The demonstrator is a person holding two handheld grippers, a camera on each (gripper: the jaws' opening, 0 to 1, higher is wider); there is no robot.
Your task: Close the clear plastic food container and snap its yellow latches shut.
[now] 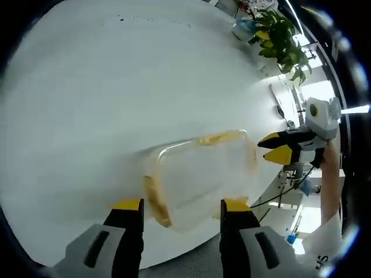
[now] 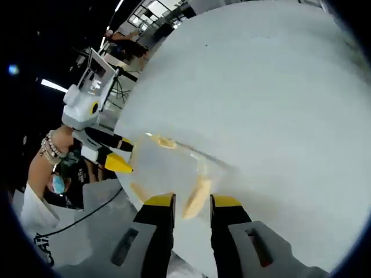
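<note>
Left gripper (image 1: 181, 207): jaws apart, straddling the near end of the clear container (image 1: 203, 174) on the white table (image 1: 87, 87). Right gripper (image 2: 192, 202): jaws parted around a yellow latch (image 2: 197, 197). Lid is judged seated; latch states cannot be told. Snapping is judged outstanding.

Opposed close views, shared container (image 1: 203, 174)

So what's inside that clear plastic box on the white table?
Through the clear container only the white table shows; nothing inside is apparent. Motion blur and the yellow latches at its edges could hide something small.
</note>
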